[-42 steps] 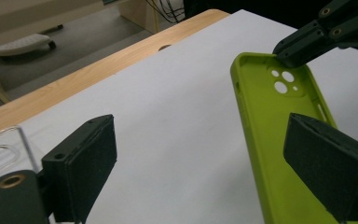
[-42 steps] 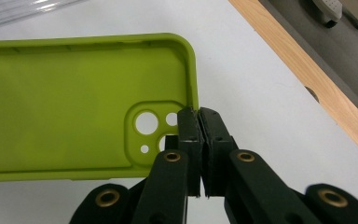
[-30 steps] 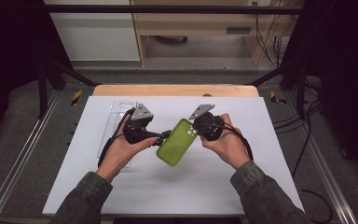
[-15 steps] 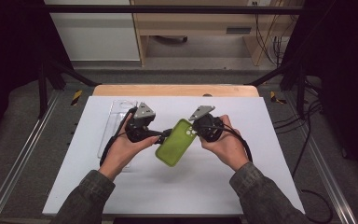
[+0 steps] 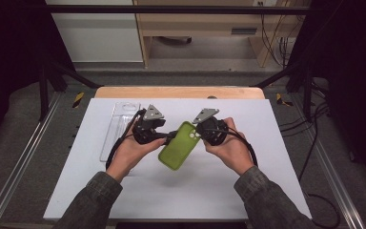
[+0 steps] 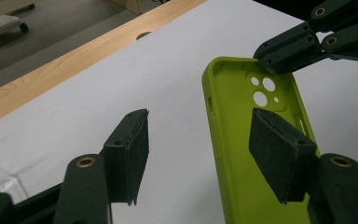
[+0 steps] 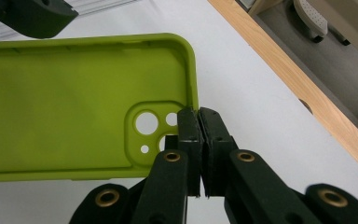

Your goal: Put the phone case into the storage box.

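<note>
Here one green phone case [image 5: 177, 151] is clamped by the right gripper [image 7: 199, 122]; the left gripper [image 6: 200, 149], closing, straddles its edge unclamped.

bare white table top [image 5: 181, 191] lies open near the person; clear plastic tray [image 5: 116, 129] blocks its far-left corner.

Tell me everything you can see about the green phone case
The green phone case is an empty lime-green shell, matte and rubbery-looking, with a raised rim, a camera cut-out with round holes and a side-button slot. It is held above the white table, hollow side up, slanting across the high view. The right gripper pinches its rim at the camera corner. The left gripper, whose jaws have just been closing, straddles one long edge with one pad inside the shell; its pads do not press yet.
</note>
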Tool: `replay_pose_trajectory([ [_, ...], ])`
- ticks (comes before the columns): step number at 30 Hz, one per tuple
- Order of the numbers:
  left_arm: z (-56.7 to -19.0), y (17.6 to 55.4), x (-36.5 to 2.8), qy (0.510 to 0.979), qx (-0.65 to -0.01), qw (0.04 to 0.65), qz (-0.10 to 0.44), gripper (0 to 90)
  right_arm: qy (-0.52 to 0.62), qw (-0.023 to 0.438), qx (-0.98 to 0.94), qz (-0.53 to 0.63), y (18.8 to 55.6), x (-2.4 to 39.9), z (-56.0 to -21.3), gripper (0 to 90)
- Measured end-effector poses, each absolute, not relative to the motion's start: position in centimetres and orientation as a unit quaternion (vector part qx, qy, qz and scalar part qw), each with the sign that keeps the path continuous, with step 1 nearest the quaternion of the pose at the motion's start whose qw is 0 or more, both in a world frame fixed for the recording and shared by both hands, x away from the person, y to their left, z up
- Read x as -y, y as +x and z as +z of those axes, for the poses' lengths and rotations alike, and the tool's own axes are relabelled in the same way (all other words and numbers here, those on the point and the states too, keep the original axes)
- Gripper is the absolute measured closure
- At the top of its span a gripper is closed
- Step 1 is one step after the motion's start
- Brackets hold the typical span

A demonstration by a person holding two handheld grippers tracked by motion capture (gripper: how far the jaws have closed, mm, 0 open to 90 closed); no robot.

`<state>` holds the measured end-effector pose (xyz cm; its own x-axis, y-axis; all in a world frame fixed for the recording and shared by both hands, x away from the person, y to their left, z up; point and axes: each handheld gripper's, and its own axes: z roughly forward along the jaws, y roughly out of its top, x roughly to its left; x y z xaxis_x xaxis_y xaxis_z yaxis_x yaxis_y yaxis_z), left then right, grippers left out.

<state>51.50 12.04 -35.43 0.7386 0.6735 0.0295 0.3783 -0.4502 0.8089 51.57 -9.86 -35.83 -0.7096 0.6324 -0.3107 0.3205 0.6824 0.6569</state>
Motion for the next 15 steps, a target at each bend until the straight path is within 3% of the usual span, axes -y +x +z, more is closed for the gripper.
replay_pose_trajectory([
  [15,-35.38,51.74,-11.18,0.839,-0.326,0.405,0.159,48.3,0.267,0.273,-0.877,0.294,51.36,9.48,-35.79,88.0],
])
